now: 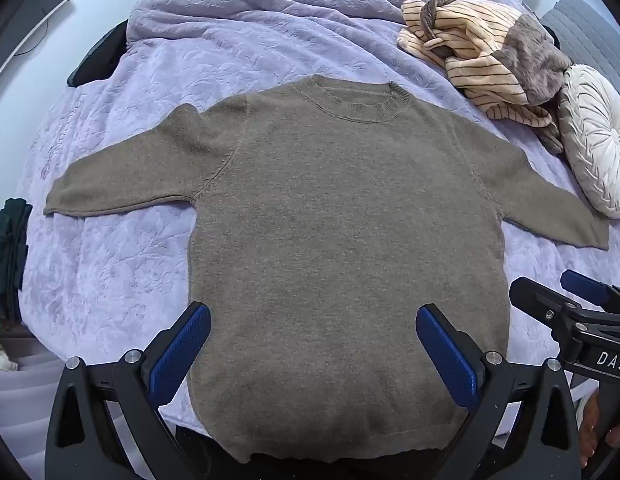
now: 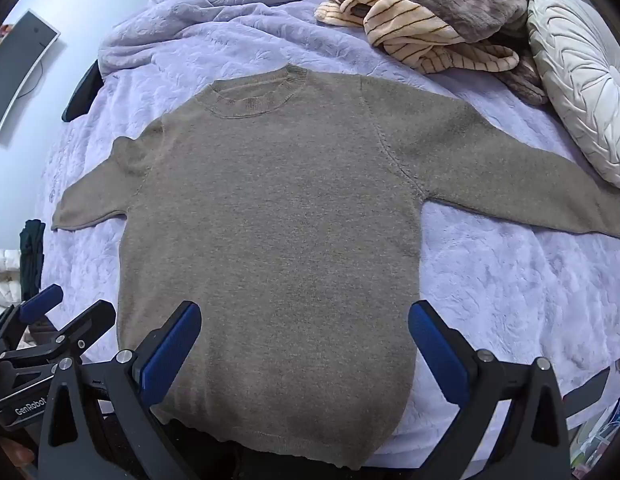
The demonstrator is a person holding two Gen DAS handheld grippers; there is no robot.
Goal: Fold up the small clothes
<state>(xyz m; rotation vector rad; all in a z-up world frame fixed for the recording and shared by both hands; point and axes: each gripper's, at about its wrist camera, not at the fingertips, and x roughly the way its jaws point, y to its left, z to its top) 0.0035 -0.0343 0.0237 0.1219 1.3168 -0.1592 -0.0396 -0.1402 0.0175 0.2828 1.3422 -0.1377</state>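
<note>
A small grey-brown knit sweater (image 1: 342, 240) (image 2: 269, 224) lies flat on a lilac bedspread, collar far, hem near, both sleeves spread out sideways. My left gripper (image 1: 313, 322) hovers open above the lower left half of the sweater's body, blue pads wide apart with nothing between them. My right gripper (image 2: 304, 320) hangs open above the lower right half, also holding nothing. Each gripper shows at the edge of the other's view: the right gripper (image 1: 558, 296) at the right, the left gripper (image 2: 73, 304) at the lower left. The sweater's hem reaches the bed's near edge.
A crumpled striped cream and grey-brown garment (image 1: 486, 52) (image 2: 426, 12) lies at the far right of the bedspread (image 1: 109, 264) (image 2: 510, 280). A round white pleated cushion (image 1: 598, 140) (image 2: 582, 76) sits beside it. Dark clothing (image 1: 9, 256) hangs past the bed's left edge. A monitor (image 2: 17, 64) is on the left wall.
</note>
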